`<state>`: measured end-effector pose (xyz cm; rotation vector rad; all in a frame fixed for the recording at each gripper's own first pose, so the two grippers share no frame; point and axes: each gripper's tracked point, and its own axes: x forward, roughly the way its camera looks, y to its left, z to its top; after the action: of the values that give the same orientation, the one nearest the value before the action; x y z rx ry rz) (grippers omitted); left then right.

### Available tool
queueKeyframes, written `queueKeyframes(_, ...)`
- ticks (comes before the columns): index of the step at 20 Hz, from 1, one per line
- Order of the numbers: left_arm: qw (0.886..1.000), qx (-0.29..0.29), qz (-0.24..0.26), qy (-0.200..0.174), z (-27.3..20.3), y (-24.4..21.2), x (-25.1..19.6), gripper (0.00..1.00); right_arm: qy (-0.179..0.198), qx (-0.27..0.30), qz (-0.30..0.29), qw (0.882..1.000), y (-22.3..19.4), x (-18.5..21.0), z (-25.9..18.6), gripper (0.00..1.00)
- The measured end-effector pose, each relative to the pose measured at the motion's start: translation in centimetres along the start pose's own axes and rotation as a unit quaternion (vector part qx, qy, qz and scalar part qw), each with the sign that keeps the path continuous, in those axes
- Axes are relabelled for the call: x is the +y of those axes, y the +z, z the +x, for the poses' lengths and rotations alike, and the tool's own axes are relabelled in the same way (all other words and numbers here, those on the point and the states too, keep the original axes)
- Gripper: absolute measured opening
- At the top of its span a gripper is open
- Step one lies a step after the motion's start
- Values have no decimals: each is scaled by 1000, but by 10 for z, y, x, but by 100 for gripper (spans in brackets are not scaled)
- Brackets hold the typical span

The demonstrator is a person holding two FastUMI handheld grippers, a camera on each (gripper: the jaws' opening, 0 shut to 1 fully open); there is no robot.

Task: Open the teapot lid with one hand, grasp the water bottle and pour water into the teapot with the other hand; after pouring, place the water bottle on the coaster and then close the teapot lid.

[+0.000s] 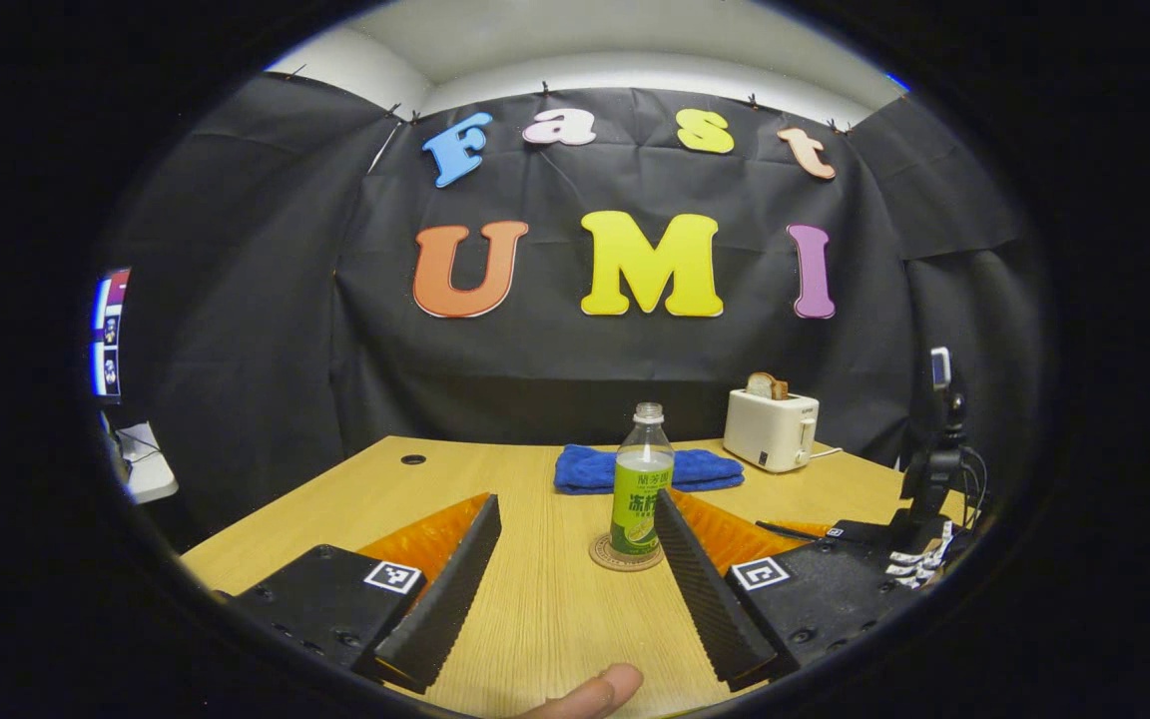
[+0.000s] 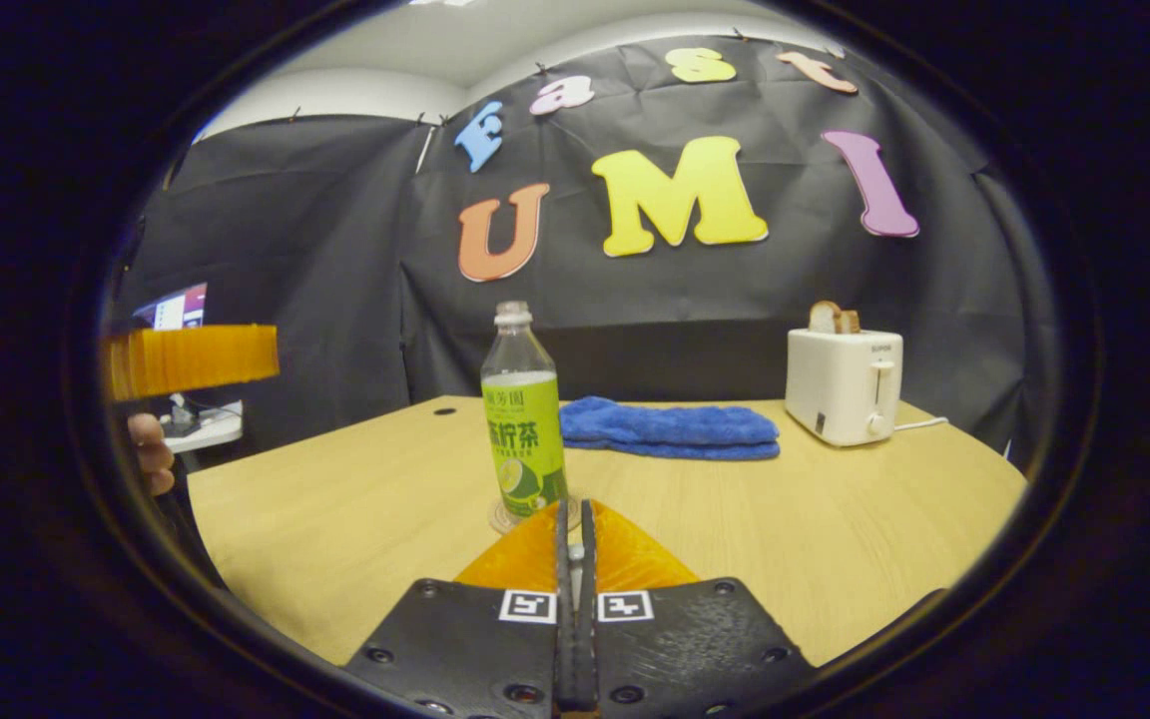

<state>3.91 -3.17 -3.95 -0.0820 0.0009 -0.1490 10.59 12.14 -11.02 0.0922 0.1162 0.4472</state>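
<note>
A clear water bottle (image 1: 642,479) with a green label stands upright on a round coaster (image 1: 611,556) in the middle of the wooden table (image 1: 535,609). My left gripper (image 1: 575,502) is open wide, and the bottle stands just beyond its right fingertip, apart from both fingers. A thumb (image 1: 595,691) shows at the bottom edge. In the right gripper view the same bottle (image 2: 525,419) stands on the coaster (image 2: 505,519) right ahead of my right gripper (image 2: 575,511), whose fingers are shut together on nothing. The left gripper (image 2: 191,359) and the hand (image 2: 151,454) holding it appear at the far left.
A folded blue towel (image 1: 585,469) (image 2: 670,427) lies behind the bottle. A white toaster (image 1: 770,429) (image 2: 843,384) with bread in it stands at the back right. A black stand with a device (image 1: 937,449) rises at the table's right edge.
</note>
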Motion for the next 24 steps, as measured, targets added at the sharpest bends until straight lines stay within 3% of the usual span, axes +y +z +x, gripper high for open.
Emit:
queueKeyframes(9,1000,4,-11,-3,0,-1,0,97,-21,11,-11,1000,-8,1,8,1)
queueKeyframes(14,1000,5,-13,-10,0,0,-2,96,-10,10,-2,1000,-6,4,4,2)
queueKeyframes(16,1000,10,-12,-8,1,-5,0,97,-13,15,-6,1000,-9,3,3,25)
queueKeyframes(17,1000,15,-13,-10,0,-6,-2,97,-17,20,-9,1000,-11,2,0,32)
queueKeyframes(18,1000,15,-12,-13,-1,-5,-3,97,-17,22,-10,1000,-11,3,-3,53)
queueKeyframes(20,1000,11,-7,-16,-3,-1,-6,97,-13,15,-14,1000,-2,6,-17,76)
queueKeyframes(22,1000,5,2,-18,-8,5,-9,97,-10,2,-18,1000,10,9,-34,90)
queueKeyframes(24,1000,-3,11,-19,-14,11,-11,97,-20,-14,-22,999,27,5,-53,96)
